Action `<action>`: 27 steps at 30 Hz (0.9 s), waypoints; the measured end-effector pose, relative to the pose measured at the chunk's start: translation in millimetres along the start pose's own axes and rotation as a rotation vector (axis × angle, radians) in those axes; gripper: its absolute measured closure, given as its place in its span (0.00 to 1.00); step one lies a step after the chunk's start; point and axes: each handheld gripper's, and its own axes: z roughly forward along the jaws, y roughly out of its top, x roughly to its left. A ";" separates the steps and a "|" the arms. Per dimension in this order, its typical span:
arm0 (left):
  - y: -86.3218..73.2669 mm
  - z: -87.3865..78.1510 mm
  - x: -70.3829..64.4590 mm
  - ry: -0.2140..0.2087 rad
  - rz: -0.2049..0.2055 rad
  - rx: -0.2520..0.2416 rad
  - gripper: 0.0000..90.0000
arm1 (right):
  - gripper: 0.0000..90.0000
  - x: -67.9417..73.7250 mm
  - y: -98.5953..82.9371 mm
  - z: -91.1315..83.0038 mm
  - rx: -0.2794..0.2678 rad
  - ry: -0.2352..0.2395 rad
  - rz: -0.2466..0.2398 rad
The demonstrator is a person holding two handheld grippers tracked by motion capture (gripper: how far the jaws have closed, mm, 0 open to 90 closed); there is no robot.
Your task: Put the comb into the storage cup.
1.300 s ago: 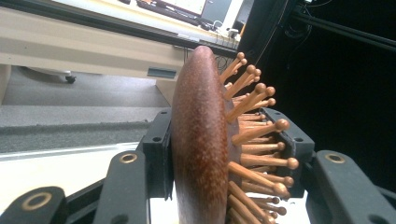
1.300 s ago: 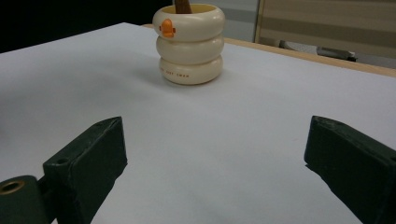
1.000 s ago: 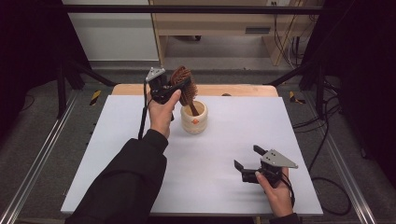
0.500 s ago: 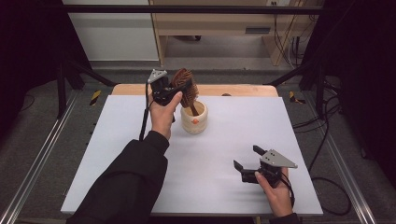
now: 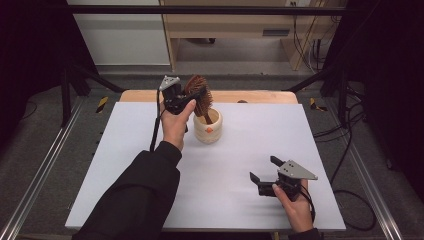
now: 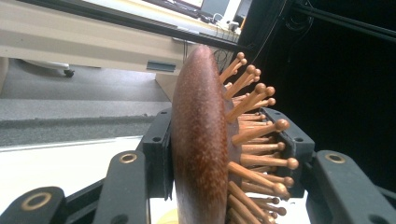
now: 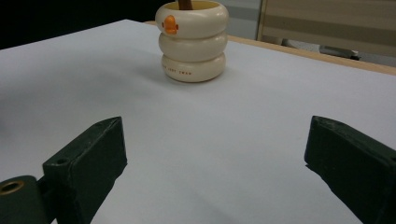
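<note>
White-topped table [image 5: 150,150] with a cream ringed cup [image 5: 207,127] near its far edge

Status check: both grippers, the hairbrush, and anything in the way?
Left hand-held gripper shut on hairbrush, handle in cream cup. Right hand-held gripper open, idle. Nothing between.

- Looks like a lab or recording bay, not a home.
- Counter [image 5: 150,165] covered in a plain white sheet, standing inside a metal rail frame [image 5: 40,170].
- Black curtains [image 5: 30,45] hang at both sides.
- Loose cables [image 5: 345,150] trail over grey carpet.
- Wooden desk [image 5: 225,25] behind, against a pale wall.
</note>
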 end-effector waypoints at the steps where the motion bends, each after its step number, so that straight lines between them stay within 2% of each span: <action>1: -0.2 0.1 0.2 -0.001 0.000 0.001 0.55 | 0.06 0.0 0.0 0.0 0.000 0.000 0.000; 27: -5.7 1.8 1.8 0.001 -0.009 0.008 0.55 | 0.06 0.2 -0.1 -0.1 0.001 0.001 0.003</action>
